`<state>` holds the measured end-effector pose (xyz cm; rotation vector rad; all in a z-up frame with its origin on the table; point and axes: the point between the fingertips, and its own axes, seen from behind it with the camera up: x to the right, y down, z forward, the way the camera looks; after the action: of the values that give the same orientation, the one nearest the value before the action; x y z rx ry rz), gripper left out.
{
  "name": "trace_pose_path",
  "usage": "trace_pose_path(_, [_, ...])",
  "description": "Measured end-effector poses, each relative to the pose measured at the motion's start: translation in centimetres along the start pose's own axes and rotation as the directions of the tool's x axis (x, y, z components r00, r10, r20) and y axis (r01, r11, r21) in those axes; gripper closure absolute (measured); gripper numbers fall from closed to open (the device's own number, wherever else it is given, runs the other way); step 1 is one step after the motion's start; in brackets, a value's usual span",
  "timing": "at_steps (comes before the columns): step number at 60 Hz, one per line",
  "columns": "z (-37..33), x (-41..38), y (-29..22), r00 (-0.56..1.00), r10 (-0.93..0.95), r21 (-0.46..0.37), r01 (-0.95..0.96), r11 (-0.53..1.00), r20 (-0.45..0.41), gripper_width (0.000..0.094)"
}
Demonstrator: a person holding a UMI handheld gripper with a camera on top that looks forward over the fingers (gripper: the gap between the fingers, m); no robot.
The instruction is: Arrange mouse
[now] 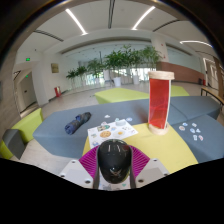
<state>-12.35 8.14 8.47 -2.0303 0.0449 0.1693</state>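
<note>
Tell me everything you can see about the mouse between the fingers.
The mouse is a dark grey to black computer mouse with a rounded, slightly glossy shell that looks like plastic; a paler mark shows on its top. It sits between the gripper's two magenta-padded fingers, which close against its sides. It is above the near edge of the white and yellow table. Its underside and any cable are hidden.

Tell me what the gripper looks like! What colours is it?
The gripper has two fingers with bright pink-magenta pads on their inner faces. The outer parts of the fingers look pale grey or white and blocky, flaring outward toward the base. No cables, markings or sleeves can be seen. The hand holding it is out of sight.
</note>
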Motion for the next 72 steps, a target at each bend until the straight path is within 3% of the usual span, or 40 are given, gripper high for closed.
trace_pose_path(13, [2.2, -1.6, 10.7, 0.996, -0.092, -0.229, 0.089, 0.969, -0.002, 0.0516])
trace_pose_path(15, [2.5, -1.7, 9.6, 0.993, -0.114, -0.163, 0.112, 0.98, -0.003, 0.0519])
trace_pose_path(16, [2.4, -1.6, 10.0, 0.992, -0.123, -0.18, 0.12, 0.976, -0.005, 0.0516])
trace_pose_path(25, [2.7, -1.4, 9.8, 0.988, -0.155, -0.229, 0.149, 0.962, -0.007, 0.0347])
trace_pose_path(30, [1.3, -1.3, 9.4, 0.984, -0.176, -0.253, 0.172, 0.952, 0.007, 0.0088])
trace_pose_path(39, [-4.2, -2.9, 7.0, 0.979, -0.185, -0.203, 0.2, 0.959, 0.089, 0.0093])
trace_pose_path(60, [-18.7, -2.7, 5.7, 0.967, -0.224, -0.109, 0.237, 0.965, 0.121, 0.0094])
trace_pose_path(72, [-23.0, -0.5, 7.5, 0.955, -0.266, -0.127, 0.282, 0.951, 0.132, 0.0101])
